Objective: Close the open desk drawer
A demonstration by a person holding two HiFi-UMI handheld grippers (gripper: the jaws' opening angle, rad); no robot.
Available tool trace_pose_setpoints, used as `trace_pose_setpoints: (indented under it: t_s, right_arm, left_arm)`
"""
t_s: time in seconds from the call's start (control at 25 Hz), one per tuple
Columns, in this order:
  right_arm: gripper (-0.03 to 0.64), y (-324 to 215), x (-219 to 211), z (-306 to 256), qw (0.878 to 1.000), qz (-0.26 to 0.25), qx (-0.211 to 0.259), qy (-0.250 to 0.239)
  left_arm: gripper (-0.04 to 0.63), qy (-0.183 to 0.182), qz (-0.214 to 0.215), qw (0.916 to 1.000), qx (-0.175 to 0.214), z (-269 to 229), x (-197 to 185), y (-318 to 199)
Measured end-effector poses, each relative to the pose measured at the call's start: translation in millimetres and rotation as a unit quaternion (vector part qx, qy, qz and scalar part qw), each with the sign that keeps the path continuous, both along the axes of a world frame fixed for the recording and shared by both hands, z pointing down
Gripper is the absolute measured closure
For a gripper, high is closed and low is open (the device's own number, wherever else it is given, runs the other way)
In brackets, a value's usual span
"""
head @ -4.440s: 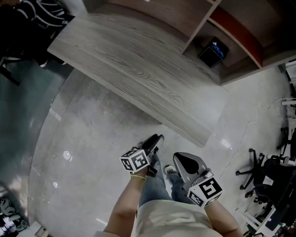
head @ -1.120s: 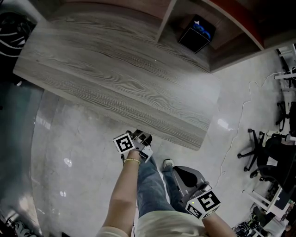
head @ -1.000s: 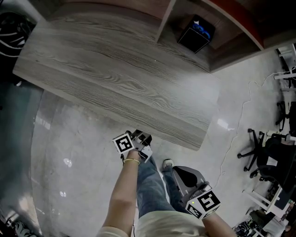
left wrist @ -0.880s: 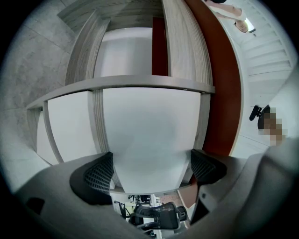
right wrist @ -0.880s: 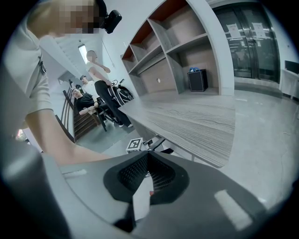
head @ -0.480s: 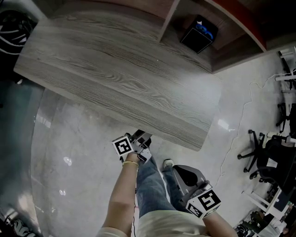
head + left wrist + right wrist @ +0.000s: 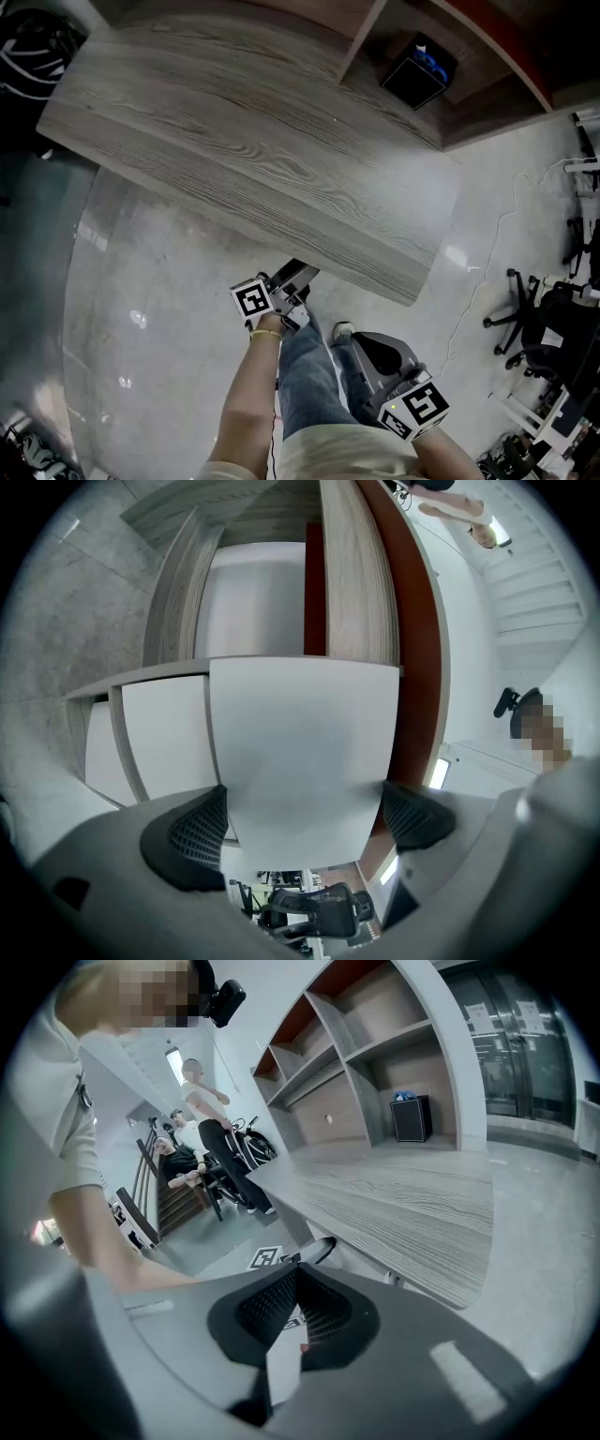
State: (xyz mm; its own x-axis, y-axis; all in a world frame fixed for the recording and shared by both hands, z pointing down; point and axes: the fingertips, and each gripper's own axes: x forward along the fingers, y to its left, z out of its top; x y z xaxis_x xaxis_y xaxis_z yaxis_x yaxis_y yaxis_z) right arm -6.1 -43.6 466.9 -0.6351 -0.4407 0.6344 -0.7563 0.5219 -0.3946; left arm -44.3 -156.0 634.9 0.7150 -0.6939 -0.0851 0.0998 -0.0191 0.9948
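Left claw [image 7: 298, 275] nearer, drawer front [image 7: 300, 742] between jaws

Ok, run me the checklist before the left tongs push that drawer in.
1. Left tongs open: ok, the pads stand wide apart with nothing clamped.
2. Drawer front lined up: ok, it sits straight ahead and spans the gap between the pads.
3. Pads touching the drawer front: cannot tell.
4. Drawer shut: not ok, its front appears to stand nearer than the neighbouring white fronts.
5. Right tongs out of the way: ok, shut and empty, low beside the person's leg.
6. Drawer's path clear: cannot tell, since the desk top hides it in the head view.
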Motion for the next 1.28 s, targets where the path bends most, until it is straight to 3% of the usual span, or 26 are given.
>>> trace_pose_setpoints:
  t_s: [1.28]
  right_arm:
    - [0.611, 19.7, -9.7, 8.2, 0.997, -0.073, 0.0, -0.014]
  left_arm:
    - [0.077, -0.004, -0.013, 0.9999, 0.001, 3.9, -10.1, 48.3]
